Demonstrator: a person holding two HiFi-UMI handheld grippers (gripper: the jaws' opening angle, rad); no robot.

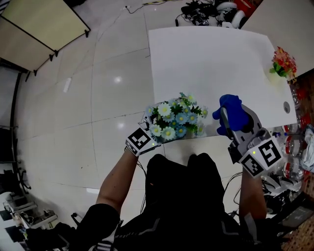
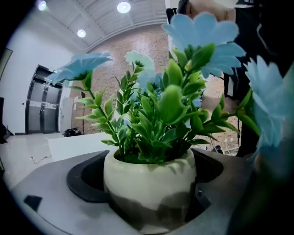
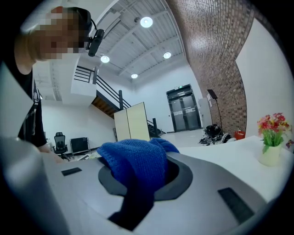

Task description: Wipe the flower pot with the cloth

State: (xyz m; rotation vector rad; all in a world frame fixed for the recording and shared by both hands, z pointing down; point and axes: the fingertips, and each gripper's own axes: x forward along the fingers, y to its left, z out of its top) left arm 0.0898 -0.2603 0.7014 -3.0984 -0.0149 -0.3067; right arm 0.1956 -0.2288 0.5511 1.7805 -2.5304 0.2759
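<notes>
My left gripper (image 1: 156, 128) is shut on a cream flower pot (image 2: 149, 183), which fills the space between its jaws. Green leaves and pale blue and white flowers (image 1: 176, 116) rise from the pot and hide it in the head view. The plant is held in the air at the near edge of the white table (image 1: 211, 63). My right gripper (image 1: 226, 117) is shut on a blue knitted cloth (image 3: 135, 166), which bulges out from between its jaws. The cloth (image 1: 231, 112) is held just right of the flowers, a little apart from them.
A second small pot with red and yellow flowers (image 1: 283, 63) stands at the table's right edge. A folding screen (image 1: 41, 27) stands at the far left. Cables and gear (image 1: 211, 12) lie beyond the table. Clutter lies on the floor at the right.
</notes>
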